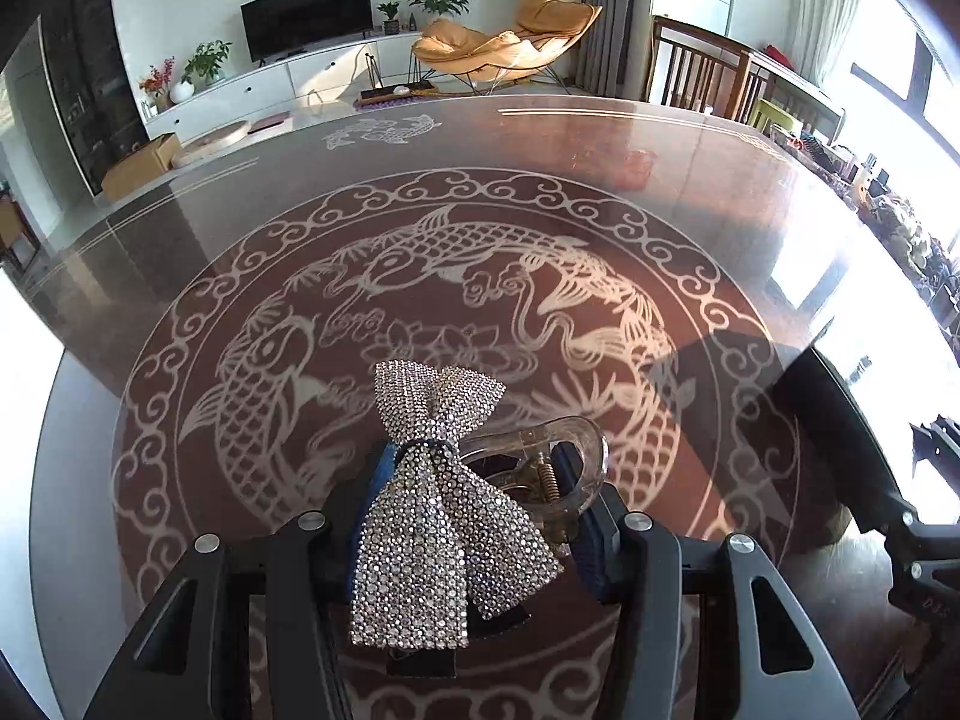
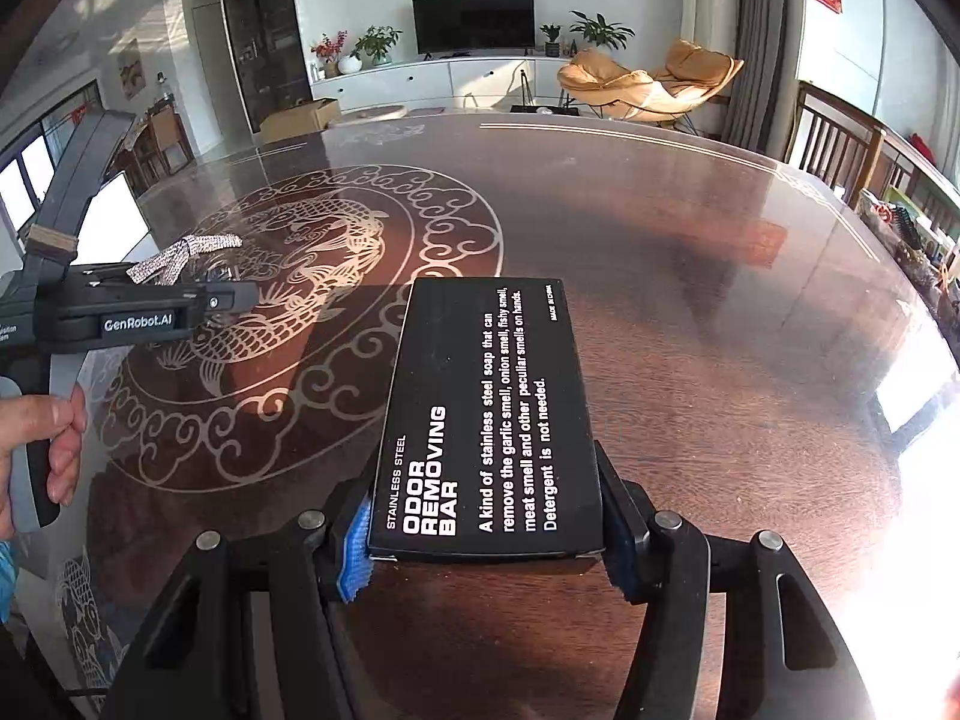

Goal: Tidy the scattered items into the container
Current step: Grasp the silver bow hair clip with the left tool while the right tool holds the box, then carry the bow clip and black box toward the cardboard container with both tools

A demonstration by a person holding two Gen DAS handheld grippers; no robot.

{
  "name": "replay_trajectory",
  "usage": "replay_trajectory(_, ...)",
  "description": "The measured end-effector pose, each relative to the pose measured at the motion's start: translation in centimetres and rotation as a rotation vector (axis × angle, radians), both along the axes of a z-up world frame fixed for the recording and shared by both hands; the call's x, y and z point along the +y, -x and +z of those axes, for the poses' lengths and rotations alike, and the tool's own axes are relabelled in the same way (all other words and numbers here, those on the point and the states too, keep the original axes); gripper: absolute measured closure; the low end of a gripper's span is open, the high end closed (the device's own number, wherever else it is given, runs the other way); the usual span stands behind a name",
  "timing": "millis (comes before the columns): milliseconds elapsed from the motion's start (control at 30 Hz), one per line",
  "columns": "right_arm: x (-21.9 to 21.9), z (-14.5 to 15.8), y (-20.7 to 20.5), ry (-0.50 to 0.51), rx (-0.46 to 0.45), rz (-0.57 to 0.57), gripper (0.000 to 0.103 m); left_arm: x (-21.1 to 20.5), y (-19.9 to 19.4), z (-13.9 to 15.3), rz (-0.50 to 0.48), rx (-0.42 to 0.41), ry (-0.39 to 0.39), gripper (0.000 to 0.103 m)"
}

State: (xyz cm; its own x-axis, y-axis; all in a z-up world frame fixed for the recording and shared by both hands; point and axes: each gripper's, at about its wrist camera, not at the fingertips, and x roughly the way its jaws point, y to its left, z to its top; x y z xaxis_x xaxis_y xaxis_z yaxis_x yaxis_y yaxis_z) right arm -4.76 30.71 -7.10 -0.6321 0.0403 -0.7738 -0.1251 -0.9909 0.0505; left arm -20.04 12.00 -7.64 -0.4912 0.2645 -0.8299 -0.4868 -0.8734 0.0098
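Observation:
A rhinestone bow hair clip (image 1: 438,516) with a clear plastic claw (image 1: 558,456) sits between the blue pads of my left gripper (image 1: 480,480), which is shut on it. Seen in the right wrist view, that bow (image 2: 174,258) pokes out above the left gripper (image 2: 228,300), which a hand (image 2: 42,438) holds above the table. My right gripper (image 2: 486,540) is shut on a black box (image 2: 486,414) printed "ODOR REMOVING BAR", and the box juts forward over the table. No container shows in either view.
Under both grippers lies a round dark table with a fish-patterned glass turntable (image 1: 420,276). Wooden chairs (image 2: 840,144) stand at the far right edge. Cluttered small items (image 1: 900,228) line the right side by the window. Part of the right gripper (image 1: 912,516) shows at the left view's right edge.

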Motion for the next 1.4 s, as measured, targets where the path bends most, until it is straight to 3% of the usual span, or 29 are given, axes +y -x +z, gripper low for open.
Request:
replay_trajectory(133, -2.1, -0.2, -1.3, 0.018, 0.000, 0.053, 0.043, -4.9, -4.8, -0.1, 0.093, -0.004, -0.017, 0.051)
replay_trajectory(233, -2.9, -0.4, -1.3, -0.020, -0.013, 0.050, 0.041, -6.5, -5.8, -0.3, 0.133, 0.010, -0.036, 0.050)
replay_trajectory(267, -3.1, -0.5, -1.2, -0.029, -0.017, 0.049, 0.041, -6.6, -5.5, -0.4, 0.129, 0.009, -0.039, 0.045)
replay_trajectory(367, -3.1, -0.5, -0.8, -0.053, -0.024, 0.062, 0.040, -5.7, -5.0, -1.1, 0.110, -0.007, 0.001, 0.009)
replay_trajectory(667, -2.6, -0.8, 0.5, -0.045, -0.033, 0.068, 0.029, -6.1, -5.0, -1.4, 0.144, -0.009, -0.006, 0.000)
replay_trajectory(1133, -2.1, -0.7, 2.4, -0.046, -0.052, 0.104, 0.028, -6.1, -5.3, -1.5, 0.149, -0.013, 0.000, 0.000)
replay_trajectory(1167, -2.1, -0.6, 2.5, -0.048, -0.057, 0.107, 0.032, -6.1, -5.3, -1.4, 0.144, -0.018, 0.000, 0.000)
replay_trajectory(1200, -2.1, -0.5, 2.6, -0.046, -0.060, 0.111, 0.045, -6.2, -5.5, -1.2, 0.138, -0.010, -0.007, 0.016)
replay_trajectory(1267, -1.9, -0.2, 2.5, -0.020, -0.066, 0.111, 0.045, -6.3, -6.0, -0.5, 0.117, 0.006, -0.024, 0.052)
replay_trajectory(1400, -1.9, 0.8, 1.1, 0.033, -0.030, 0.090, 0.045, -7.4, -7.0, 0.0, 0.128, -0.054, -0.116, 0.052)
